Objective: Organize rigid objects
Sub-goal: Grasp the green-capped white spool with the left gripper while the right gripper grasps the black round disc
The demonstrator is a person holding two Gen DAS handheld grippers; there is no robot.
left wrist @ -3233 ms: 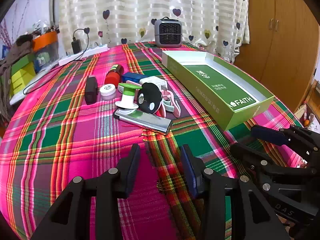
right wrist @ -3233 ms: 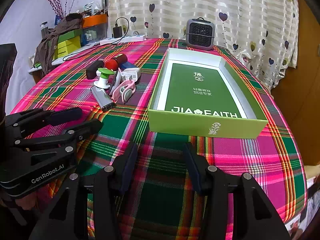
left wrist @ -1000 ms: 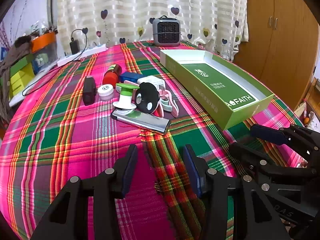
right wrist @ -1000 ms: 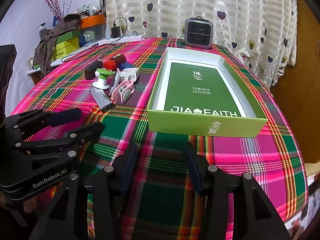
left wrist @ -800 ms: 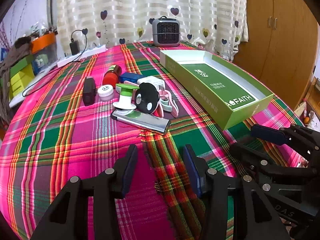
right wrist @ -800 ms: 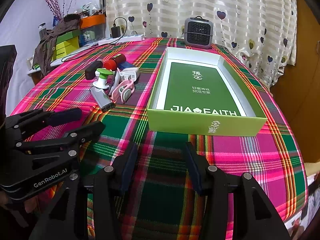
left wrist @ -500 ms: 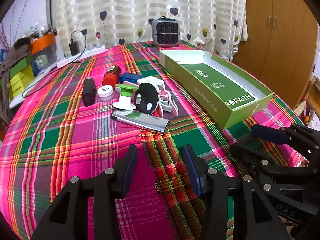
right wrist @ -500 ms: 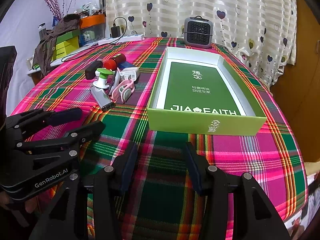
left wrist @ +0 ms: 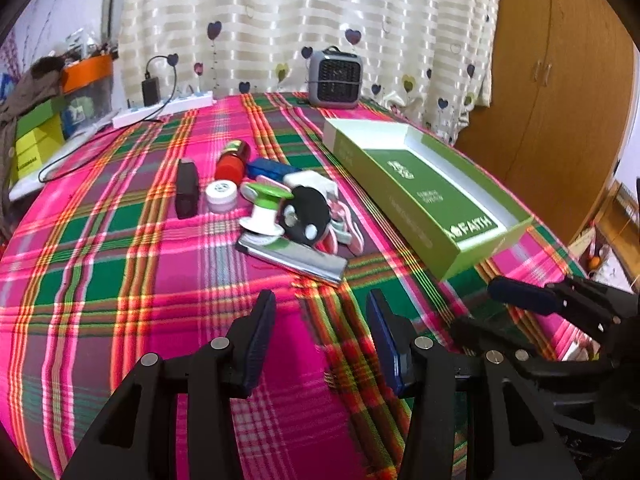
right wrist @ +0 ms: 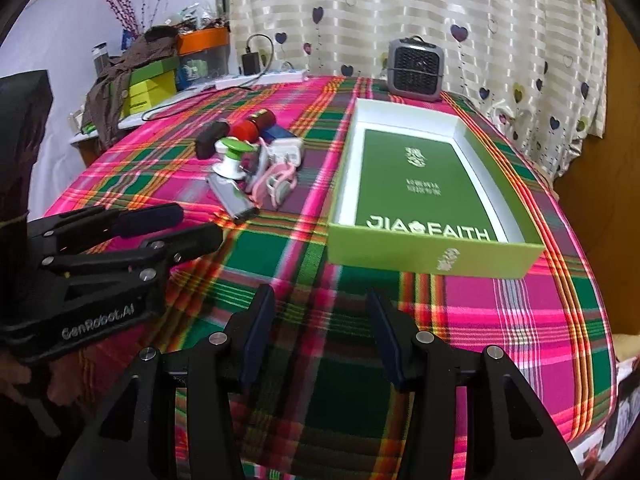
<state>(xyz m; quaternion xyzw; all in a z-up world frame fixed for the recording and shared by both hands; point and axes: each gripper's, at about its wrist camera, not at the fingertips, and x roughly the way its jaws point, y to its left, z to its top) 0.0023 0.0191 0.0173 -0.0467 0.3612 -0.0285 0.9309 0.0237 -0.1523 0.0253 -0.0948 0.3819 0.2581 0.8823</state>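
A cluster of small rigid objects lies on the plaid tablecloth: a silver bar (left wrist: 294, 257), a white and green spool (left wrist: 262, 210), a black disc (left wrist: 306, 218), a white jar (left wrist: 221, 196), a red bottle (left wrist: 232, 160), a black block (left wrist: 187, 193) and a blue box (left wrist: 268, 168). An open green box (left wrist: 424, 196) lies to their right and is empty (right wrist: 420, 184). My left gripper (left wrist: 320, 320) is open and empty, short of the silver bar. My right gripper (right wrist: 320, 316) is open and empty, in front of the green box.
A small grey heater (left wrist: 335, 78) stands at the table's far edge. A white power strip (left wrist: 160, 110) with a charger lies at the back left. Boxes and clutter (right wrist: 152, 76) stand on a shelf at left. A wooden wardrobe (left wrist: 560, 80) is at right.
Both grippers have moved slightly forward over the table. Both stay open and empty. The objects have not moved.
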